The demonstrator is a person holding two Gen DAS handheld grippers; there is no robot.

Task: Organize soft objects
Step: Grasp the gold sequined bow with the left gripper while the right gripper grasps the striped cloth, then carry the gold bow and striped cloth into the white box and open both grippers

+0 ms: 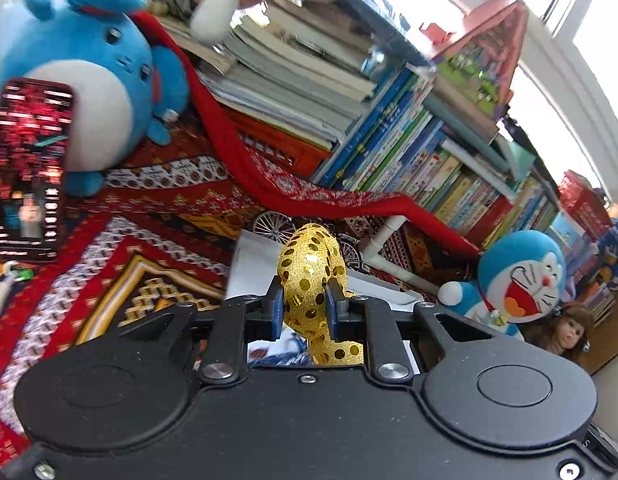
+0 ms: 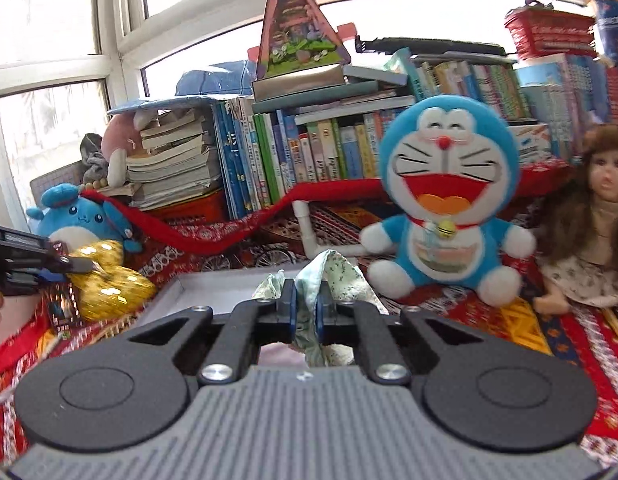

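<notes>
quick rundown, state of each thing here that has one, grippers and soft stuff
left gripper: shut on gold sequin fabric
gold sequin fabric: pinched, bunched up, held off the cloth
right gripper: shut on floral cloth
floral cloth: pinched, crumpled, over the white tray
white tray: open-topped, contents hidden
Doraemon plush: sitting upright
blue round plush: upright, red scarf trailing off it
doll: leaning back

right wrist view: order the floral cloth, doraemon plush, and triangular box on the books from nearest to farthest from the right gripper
1. floral cloth: pinched between the jaws of the right gripper.
2. Doraemon plush: sitting ahead and to the right on the patterned rug.
3. triangular box: farthest, up on the stacked books by the window.
</notes>
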